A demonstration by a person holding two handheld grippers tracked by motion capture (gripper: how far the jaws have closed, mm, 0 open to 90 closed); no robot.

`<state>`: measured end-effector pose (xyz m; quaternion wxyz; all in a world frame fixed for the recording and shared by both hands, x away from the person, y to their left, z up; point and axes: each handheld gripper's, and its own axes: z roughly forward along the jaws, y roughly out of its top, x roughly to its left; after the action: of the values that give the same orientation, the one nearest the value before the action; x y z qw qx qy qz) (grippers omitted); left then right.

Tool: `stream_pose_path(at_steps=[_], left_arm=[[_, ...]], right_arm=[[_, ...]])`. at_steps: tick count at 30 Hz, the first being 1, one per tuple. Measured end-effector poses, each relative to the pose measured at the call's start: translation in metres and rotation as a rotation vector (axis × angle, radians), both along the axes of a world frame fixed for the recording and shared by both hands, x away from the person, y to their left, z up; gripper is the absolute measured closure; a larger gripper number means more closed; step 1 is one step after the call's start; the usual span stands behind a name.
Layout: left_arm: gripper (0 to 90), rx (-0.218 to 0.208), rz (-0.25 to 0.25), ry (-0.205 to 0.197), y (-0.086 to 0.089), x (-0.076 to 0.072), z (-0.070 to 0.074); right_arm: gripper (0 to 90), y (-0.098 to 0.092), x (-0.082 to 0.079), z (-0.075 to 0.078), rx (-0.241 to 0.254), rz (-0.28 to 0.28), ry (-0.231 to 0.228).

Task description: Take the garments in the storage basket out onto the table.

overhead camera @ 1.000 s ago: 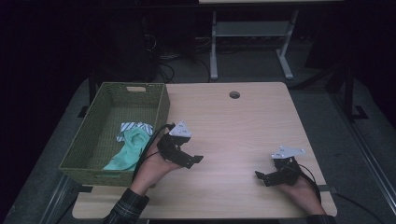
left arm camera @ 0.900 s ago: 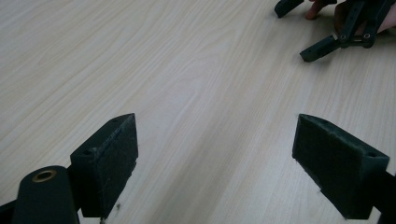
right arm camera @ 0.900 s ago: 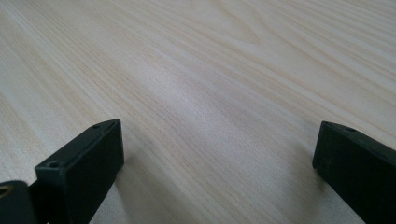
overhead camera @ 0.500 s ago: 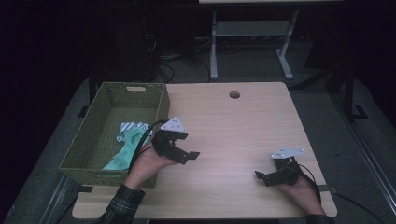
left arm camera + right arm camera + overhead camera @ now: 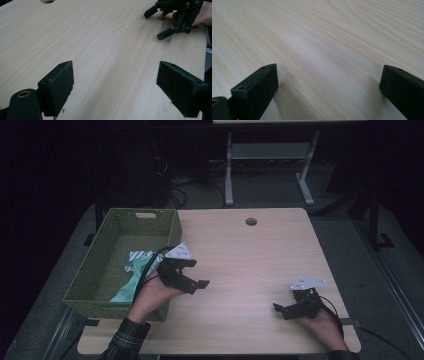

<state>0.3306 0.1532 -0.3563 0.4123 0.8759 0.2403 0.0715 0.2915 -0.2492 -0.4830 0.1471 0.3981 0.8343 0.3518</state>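
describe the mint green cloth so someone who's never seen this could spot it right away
Start at the wooden table and go to the green woven basket at its left edge. Inside, at the end nearest the person, lies the mint green cloth, beside the left gripper. It is plain and pale, unlike the white patterned fabric just behind it.

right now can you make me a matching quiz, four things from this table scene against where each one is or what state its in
Things:
1. green basket
2. teal cloth
3. left gripper
4. right gripper

Places or states:
a. open, near the table's right front corner
b. lying inside the basket
c. on the table's left edge
d. open, just right of the basket

Pairs: 1-c, 2-b, 3-d, 4-a
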Motion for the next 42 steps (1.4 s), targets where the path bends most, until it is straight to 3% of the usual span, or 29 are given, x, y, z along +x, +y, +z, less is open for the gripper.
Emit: stream_pose_path(at_steps=[21, 28, 42], left_arm=[[13.9, -0.007, 0.057, -0.007, 0.023, 0.002, 0.005], [14.1, 0.021, 0.078, -0.022, 0.03, 0.003, 0.004], [14.1, 0.019, 0.13, -0.021, 0.046, 0.008, 0.001]], right_arm=[[1.7, 0.0, 0.0, 0.0, 0.0, 0.001, 0.0], [1.7, 0.0, 0.0, 0.0, 0.0, 0.001, 0.0], [1.7, 0.0, 0.0, 0.0, 0.0, 0.001, 0.0]])
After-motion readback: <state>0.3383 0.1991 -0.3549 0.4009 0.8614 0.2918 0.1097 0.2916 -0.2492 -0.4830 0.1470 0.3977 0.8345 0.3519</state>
